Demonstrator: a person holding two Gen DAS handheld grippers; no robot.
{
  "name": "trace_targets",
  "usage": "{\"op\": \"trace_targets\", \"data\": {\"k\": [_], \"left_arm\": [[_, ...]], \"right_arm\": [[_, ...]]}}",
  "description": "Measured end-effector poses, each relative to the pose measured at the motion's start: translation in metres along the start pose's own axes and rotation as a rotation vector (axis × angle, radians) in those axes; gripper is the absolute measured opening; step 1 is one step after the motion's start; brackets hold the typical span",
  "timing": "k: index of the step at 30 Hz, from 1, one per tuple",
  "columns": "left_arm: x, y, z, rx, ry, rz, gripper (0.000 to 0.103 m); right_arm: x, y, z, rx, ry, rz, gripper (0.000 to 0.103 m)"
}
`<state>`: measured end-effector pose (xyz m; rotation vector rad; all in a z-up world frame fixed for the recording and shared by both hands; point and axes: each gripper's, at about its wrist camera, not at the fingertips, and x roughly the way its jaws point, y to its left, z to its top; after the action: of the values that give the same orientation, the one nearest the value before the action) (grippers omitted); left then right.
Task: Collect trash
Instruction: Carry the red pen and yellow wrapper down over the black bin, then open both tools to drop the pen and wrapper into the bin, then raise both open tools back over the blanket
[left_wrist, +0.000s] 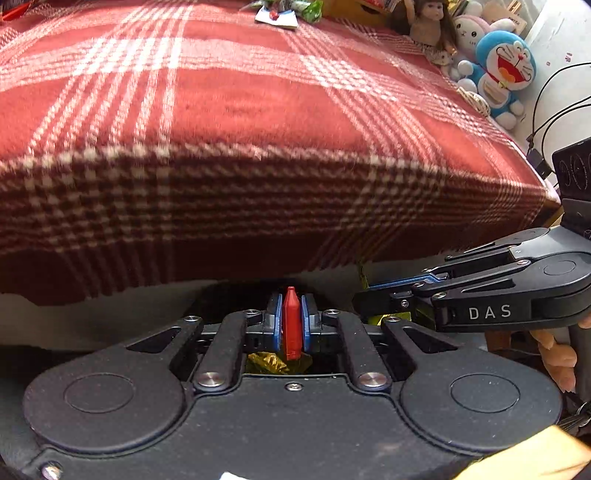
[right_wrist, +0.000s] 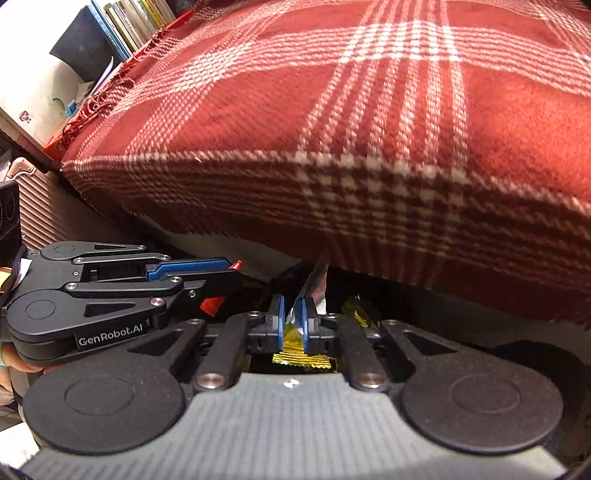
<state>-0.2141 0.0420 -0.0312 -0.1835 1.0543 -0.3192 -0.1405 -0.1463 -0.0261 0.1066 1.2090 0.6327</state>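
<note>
A red plastic piece (left_wrist: 291, 332) stands upright between the blue pads of my left gripper (left_wrist: 291, 299), which is shut on it. My right gripper (right_wrist: 293, 302) is shut on a crumpled yellow and silver wrapper (right_wrist: 291, 341) whose silver end sticks up past the pads. The two grippers hang side by side just below the bed's edge, over a dark space where more yellow wrapper (right_wrist: 356, 314) lies. The right gripper (left_wrist: 364, 295) shows in the left wrist view, and the left gripper (right_wrist: 232, 275) with the red piece (right_wrist: 212, 305) shows in the right wrist view.
A red plaid blanket (left_wrist: 258, 110) covers the bed and hangs over its near edge. More wrappers (left_wrist: 280, 14) lie at its far side. Plush toys (left_wrist: 502, 70) and a doll (left_wrist: 430, 26) sit at the far right, near cables (left_wrist: 554, 110). Books (right_wrist: 136, 22) and a pink suitcase (right_wrist: 40, 206) stand at the left.
</note>
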Motion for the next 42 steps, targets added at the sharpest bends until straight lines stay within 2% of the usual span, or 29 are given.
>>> {"op": "trace_targets", "data": {"k": [9, 18, 21, 28, 33, 37, 40, 42], "left_arm": [[0.049, 0.013, -0.013, -0.050, 0.126, 0.038, 0.010], [0.063, 0.017, -0.013, -0.065, 0.148, 0.042, 0.014], [0.061, 0.019, -0.013, -0.066, 0.148, 0.045, 0.017], [0.049, 0.018, -0.013, -0.067, 0.136, 0.051, 0.034], [0.024, 0.010, -0.006, -0.027, 0.083, 0.045, 0.045], [-0.010, 0.002, 0.004, 0.032, -0.007, 0.036, 0.052], [-0.036, -0.006, 0.019, 0.081, -0.101, 0.037, 0.065], [-0.052, -0.009, 0.028, 0.113, -0.186, 0.040, 0.079]], "right_arm": [[0.036, -0.017, -0.012, 0.049, 0.076, -0.040, 0.014], [0.052, -0.018, -0.012, 0.071, 0.092, -0.041, 0.023], [0.051, -0.020, -0.012, 0.071, 0.091, -0.040, 0.040], [0.045, -0.014, -0.010, 0.054, 0.083, -0.044, 0.049], [0.025, -0.003, -0.007, -0.004, 0.042, -0.045, 0.053], [-0.005, 0.008, -0.002, -0.082, -0.032, -0.040, 0.060], [-0.033, 0.016, 0.005, -0.124, -0.101, -0.026, 0.063], [-0.053, 0.018, 0.012, -0.144, -0.154, -0.023, 0.067]]}}
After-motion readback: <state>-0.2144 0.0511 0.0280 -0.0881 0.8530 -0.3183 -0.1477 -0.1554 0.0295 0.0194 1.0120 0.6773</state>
